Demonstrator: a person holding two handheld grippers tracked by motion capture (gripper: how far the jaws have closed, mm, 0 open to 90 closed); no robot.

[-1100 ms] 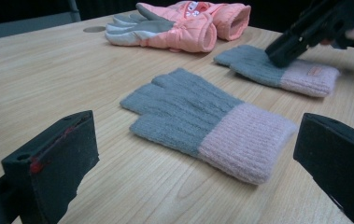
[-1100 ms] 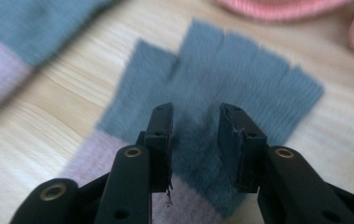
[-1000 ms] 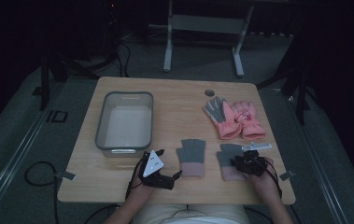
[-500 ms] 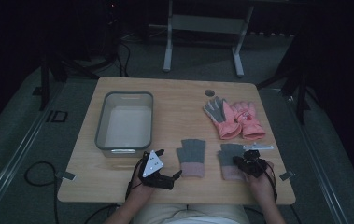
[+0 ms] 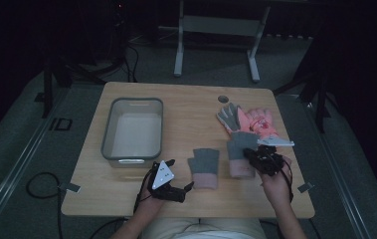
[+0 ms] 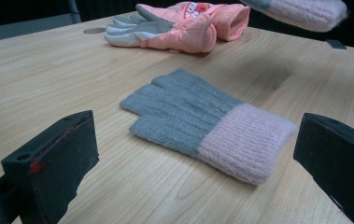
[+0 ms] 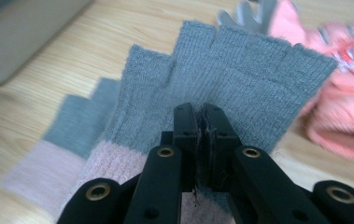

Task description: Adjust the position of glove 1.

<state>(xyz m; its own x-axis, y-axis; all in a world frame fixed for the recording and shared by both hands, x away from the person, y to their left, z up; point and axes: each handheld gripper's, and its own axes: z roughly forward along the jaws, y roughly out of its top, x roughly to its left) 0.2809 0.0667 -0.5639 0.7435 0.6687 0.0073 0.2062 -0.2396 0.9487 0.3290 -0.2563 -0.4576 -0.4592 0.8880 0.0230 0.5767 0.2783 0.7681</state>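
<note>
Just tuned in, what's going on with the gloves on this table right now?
The right gripper is shut on one grey knit glove with a pink cuff, pinching its fabric and holding it off the table. The matching glove lies flat in front of the left gripper, whose jaws stand open around nothing. A pink and grey padded pair lies farther back, beside a grey bin.

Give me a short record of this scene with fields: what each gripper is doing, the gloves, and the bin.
right gripper: shut on the held knit glove, pinching its grey fabric, lifted off the table
left gripper: open, holding nothing, low over the table
second knit glove: flat on the table, grey with a pink cuff, ahead of the left gripper
pink padded gloves: lying together at the far right
bin: grey, empty, at the left
</note>
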